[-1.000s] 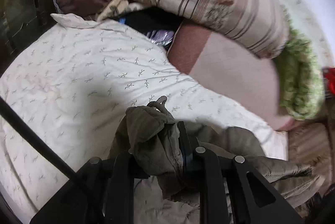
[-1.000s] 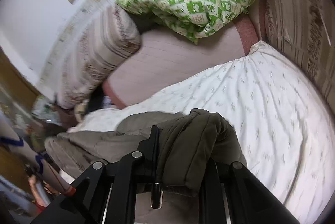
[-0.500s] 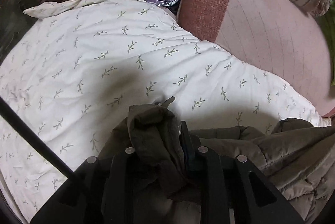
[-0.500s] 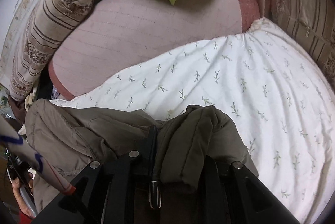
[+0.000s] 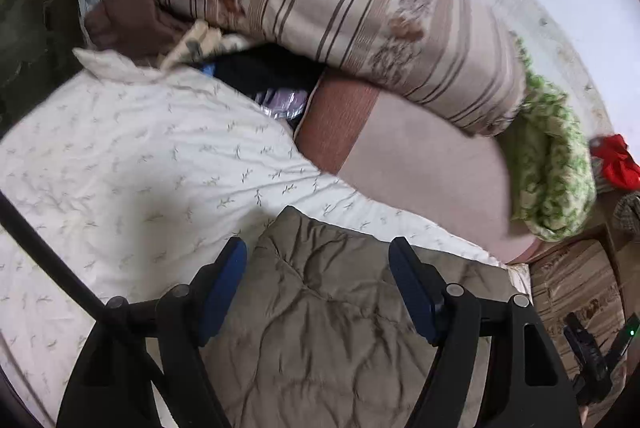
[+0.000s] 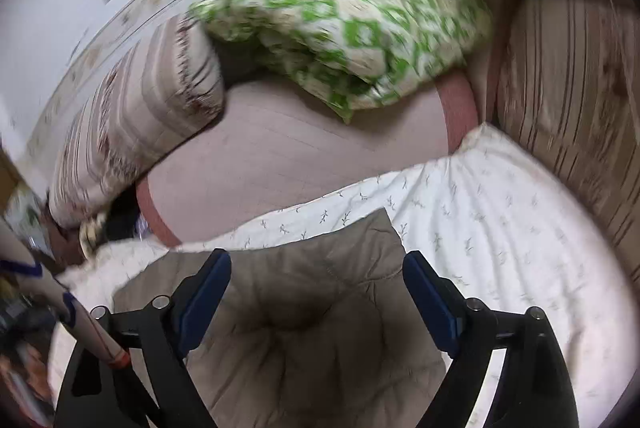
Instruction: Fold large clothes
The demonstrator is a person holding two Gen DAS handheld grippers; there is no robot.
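Observation:
An olive-grey quilted garment [image 5: 324, 312] lies flat on a white bedsheet with a leaf print [image 5: 132, 164]. In the left wrist view my left gripper [image 5: 318, 264] hovers over the garment's far left corner, its jaws opening, blue pads wide apart and off the cloth. In the right wrist view the same garment [image 6: 308, 328] lies spread below my right gripper [image 6: 316, 278], near its far right corner. That gripper's jaws are opening too, and nothing is pressed between the pads.
A striped bolster [image 5: 344, 8] and a green-and-white patterned quilt [image 6: 352, 28] lie on a pink mattress cover [image 6: 288, 164] at the back. Dark clothes [image 5: 272, 76] are heaped beside the bolster. A striped cushion [image 6: 576, 100] borders the right side. The other gripper [image 5: 588, 360] shows at the right edge.
Both grippers held bunched corners of the garment and have let go. The garment now lies flat on the sheet, and both pairs of jaws stand wide apart above it.

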